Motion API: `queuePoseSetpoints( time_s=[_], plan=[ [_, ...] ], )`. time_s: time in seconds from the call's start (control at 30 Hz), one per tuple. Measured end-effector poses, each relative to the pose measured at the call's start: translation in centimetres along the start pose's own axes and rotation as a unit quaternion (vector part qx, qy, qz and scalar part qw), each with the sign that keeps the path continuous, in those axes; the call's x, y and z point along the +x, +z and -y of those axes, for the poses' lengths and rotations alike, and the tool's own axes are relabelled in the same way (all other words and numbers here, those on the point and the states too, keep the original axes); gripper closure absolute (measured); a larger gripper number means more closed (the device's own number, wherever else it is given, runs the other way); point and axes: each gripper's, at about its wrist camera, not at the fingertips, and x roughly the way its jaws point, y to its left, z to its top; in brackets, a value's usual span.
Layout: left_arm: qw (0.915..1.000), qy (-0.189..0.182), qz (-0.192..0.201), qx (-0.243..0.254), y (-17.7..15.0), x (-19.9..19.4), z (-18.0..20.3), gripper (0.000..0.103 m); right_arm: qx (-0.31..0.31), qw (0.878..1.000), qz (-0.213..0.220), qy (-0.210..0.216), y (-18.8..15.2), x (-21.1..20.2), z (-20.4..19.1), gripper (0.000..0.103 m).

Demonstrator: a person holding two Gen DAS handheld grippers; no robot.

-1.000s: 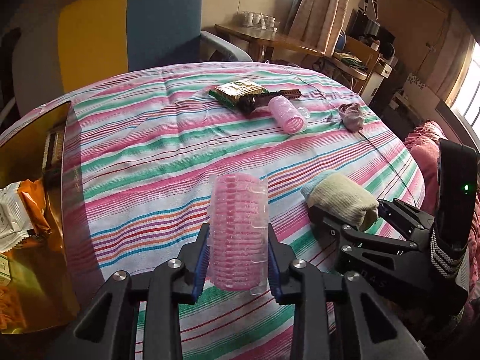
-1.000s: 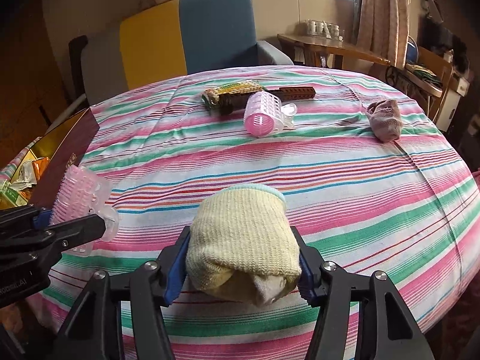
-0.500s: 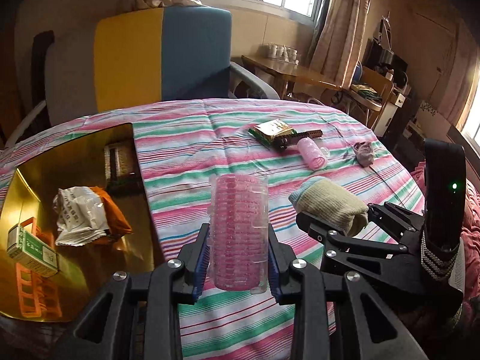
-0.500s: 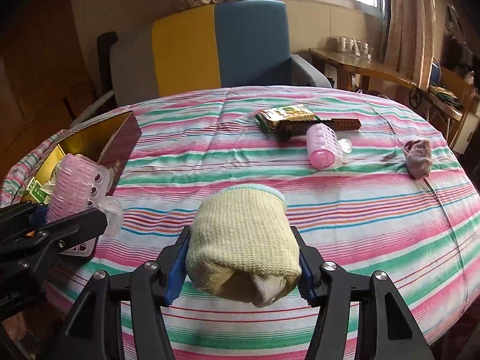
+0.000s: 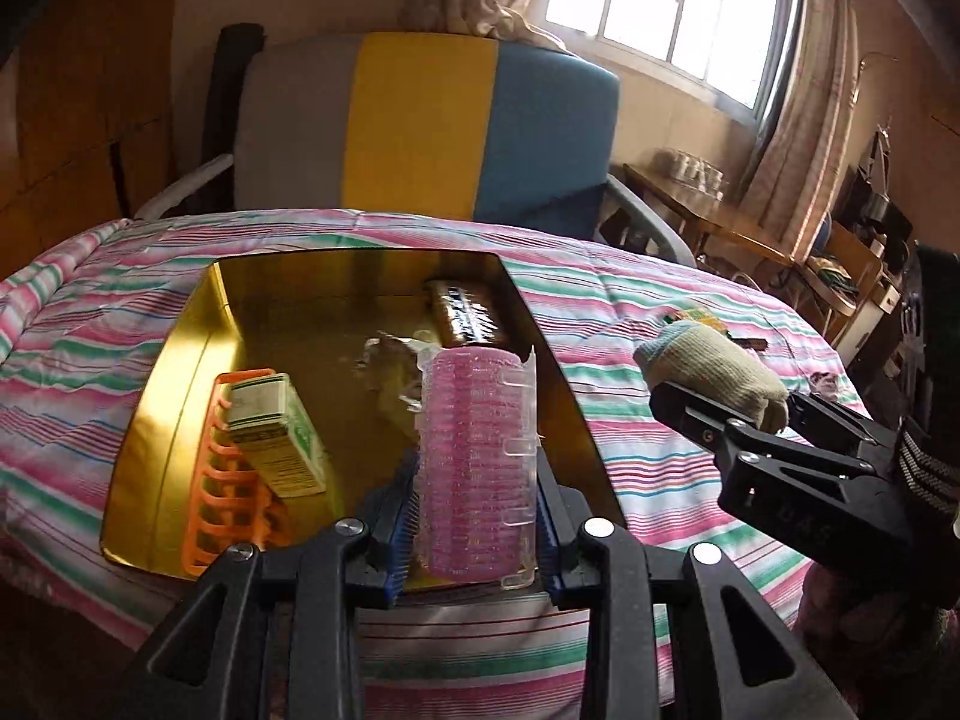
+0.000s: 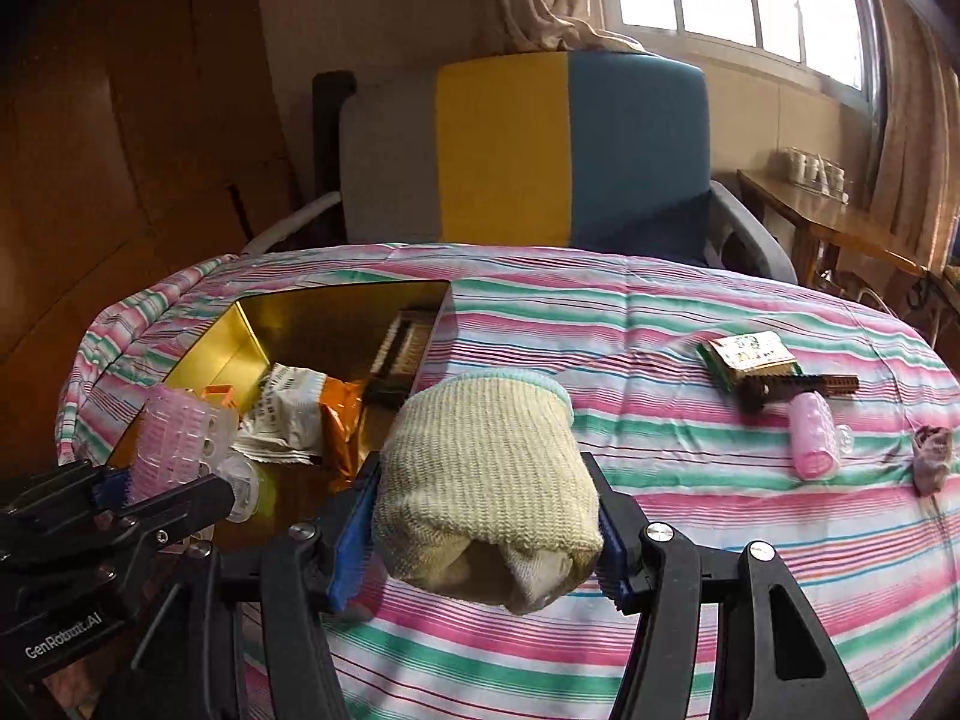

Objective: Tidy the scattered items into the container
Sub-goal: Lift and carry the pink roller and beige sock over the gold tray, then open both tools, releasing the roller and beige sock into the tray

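- Our left gripper [image 5: 474,516] clamps the pink hair roller [image 5: 474,462] across its middle, upright, just above the near edge of the gold box [image 5: 156,396]. It looks light, hollow and springy, so we judge a gentle side grip enough.
- Our right gripper [image 6: 483,531] squeezes the rolled cream sock [image 6: 486,468] by its flanks, right of the box. It is soft, so a mid-bundle hold should stop it unrolling.
- Far right on the striped cloth [image 6: 600,324] lie a second roller [image 6: 813,435], a comb [image 6: 804,385], a packet [image 6: 750,354] and a small sock [image 6: 931,456].

Two close wrist views, shared gold box [image 5: 180,372] [image 6: 240,336]
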Motion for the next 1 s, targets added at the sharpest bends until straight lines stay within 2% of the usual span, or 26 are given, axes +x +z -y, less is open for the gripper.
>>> queuePoseSetpoints(
  time_s=[0.3, 0.47, 0.6, 0.8, 1.0],
  plan=[
    [0.9976, 0.045, 0.010, -0.051, 1.0, 0.7, -5.8, 0.070, -0.040, 0.997, 0.006, 0.058, 2.5, 2.1, -5.7, 0.042],
    [0.9965, 0.056, 0.015, -0.061, 2.0, 1.4, -7.5, 0.070, -0.057, 0.995, 0.010, 0.082, 4.4, 4.0, -8.3, 0.042],
    [0.9960, 0.062, 0.014, -0.062, 2.7, 2.1, -8.5, 0.070, -0.066, 0.994, -0.006, 0.091, 5.4, 6.0, -10.1, 0.042],
    [0.9954, 0.066, 0.004, -0.070, 3.2, 3.6, -9.6, 0.070, -0.064, 0.992, -0.038, 0.097, 5.3, 8.5, -11.1, 0.040],
    [0.9950, 0.064, -0.008, -0.077, 3.0, 4.5, -9.9, 0.070, -0.064, 0.992, -0.043, 0.100, 4.8, 8.7, -11.0, 0.039]
  ],
)
